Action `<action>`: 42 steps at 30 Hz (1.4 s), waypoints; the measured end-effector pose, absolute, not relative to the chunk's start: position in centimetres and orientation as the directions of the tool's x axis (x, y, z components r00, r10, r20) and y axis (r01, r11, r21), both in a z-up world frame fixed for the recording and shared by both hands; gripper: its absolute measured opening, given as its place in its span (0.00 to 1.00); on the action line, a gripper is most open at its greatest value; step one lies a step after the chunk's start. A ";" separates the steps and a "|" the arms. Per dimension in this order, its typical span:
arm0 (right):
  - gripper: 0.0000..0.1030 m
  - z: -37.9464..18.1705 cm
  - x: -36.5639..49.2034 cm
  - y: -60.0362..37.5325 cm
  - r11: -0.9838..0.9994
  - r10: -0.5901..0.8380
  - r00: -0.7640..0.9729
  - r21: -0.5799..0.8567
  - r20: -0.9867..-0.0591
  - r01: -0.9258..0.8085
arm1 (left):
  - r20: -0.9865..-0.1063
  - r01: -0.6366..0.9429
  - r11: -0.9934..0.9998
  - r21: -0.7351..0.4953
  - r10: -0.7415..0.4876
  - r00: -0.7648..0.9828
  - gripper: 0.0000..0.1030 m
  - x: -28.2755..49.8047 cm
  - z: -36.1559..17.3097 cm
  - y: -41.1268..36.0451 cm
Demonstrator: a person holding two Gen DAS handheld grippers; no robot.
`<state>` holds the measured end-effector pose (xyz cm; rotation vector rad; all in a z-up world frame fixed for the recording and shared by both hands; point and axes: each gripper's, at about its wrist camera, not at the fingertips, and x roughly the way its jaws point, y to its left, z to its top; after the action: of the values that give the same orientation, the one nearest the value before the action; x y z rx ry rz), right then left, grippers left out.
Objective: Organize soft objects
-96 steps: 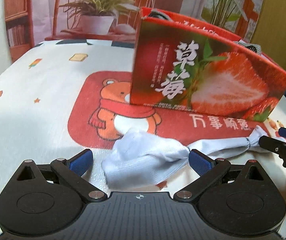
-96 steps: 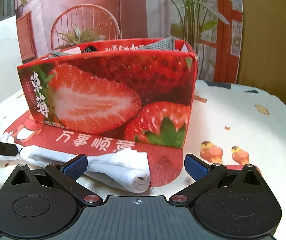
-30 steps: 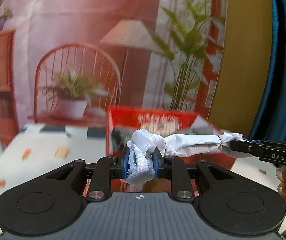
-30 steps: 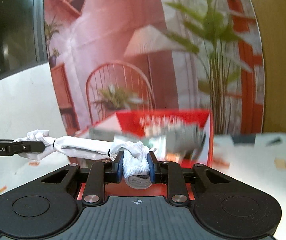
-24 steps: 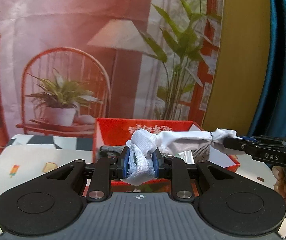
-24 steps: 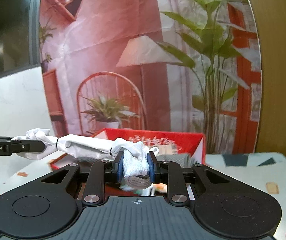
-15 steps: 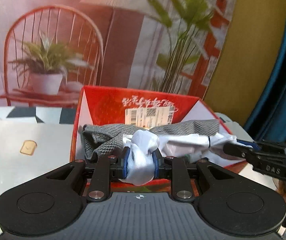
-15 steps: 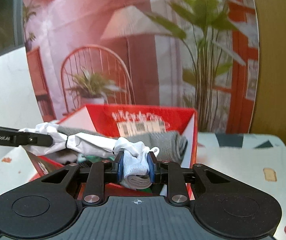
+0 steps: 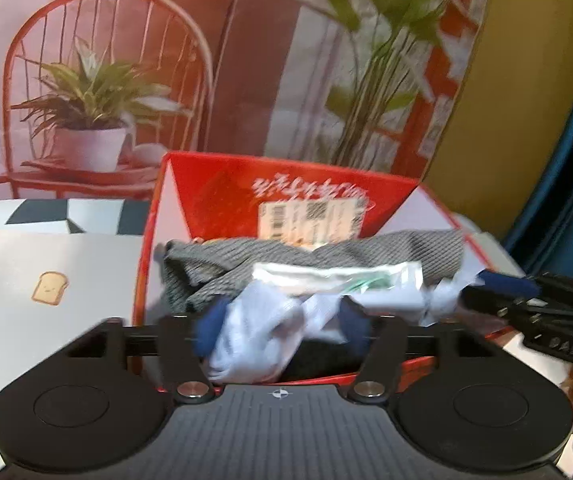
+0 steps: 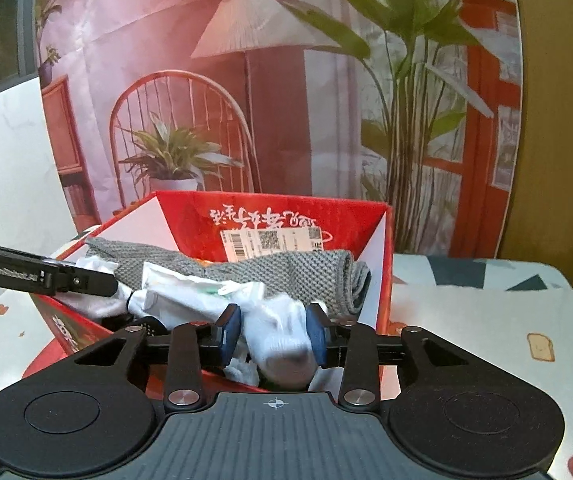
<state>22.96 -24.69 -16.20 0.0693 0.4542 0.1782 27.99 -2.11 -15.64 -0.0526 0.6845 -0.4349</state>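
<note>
Left wrist view: left gripper [image 9: 282, 328], fingers parted, white cloth [image 9: 254, 336] loose between them over the red box [image 9: 146, 240], blurred; right wrist view: right gripper [image 10: 272, 334], fingers spread, cloth's other end [image 10: 282, 336] between them, above grey knit [image 10: 286, 270] in the box.

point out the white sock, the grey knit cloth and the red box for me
white sock [image 10: 282, 330]: right wrist view, on the bunched end between the blue pads.
grey knit cloth [image 10: 286, 270]: right wrist view, on its folded top.
red box [image 10: 190, 216]: right wrist view, on the inner back wall.
</note>
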 end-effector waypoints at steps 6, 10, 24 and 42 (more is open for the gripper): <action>0.65 -14.8 22.0 -24.5 0.986 0.164 0.896 0.071 -0.412 -0.148 | -0.552 0.362 0.920 -0.151 -0.382 0.742 0.97 26.2 -14.1 -2.1; 0.93 -13.7 20.9 -24.6 0.991 0.134 0.914 0.064 -0.384 -0.118 | -0.544 0.334 0.937 -0.106 -0.336 0.769 1.00 24.9 -13.0 -1.9; 1.00 -9.3 15.4 -24.3 0.991 0.086 0.939 0.130 -0.332 -0.045 | -0.529 0.208 0.977 -0.045 -0.200 0.825 1.00 18.3 -8.5 -0.9; 1.00 -3.2 3.5 -21.9 0.992 0.080 0.966 0.110 -0.248 -0.054 | -0.378 0.128 0.992 -0.010 -0.122 0.918 1.00 4.7 -0.9 -0.8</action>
<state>3.52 -21.92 -3.24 0.1025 0.2543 0.0679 4.72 -0.82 -0.95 0.0152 0.3881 -0.1285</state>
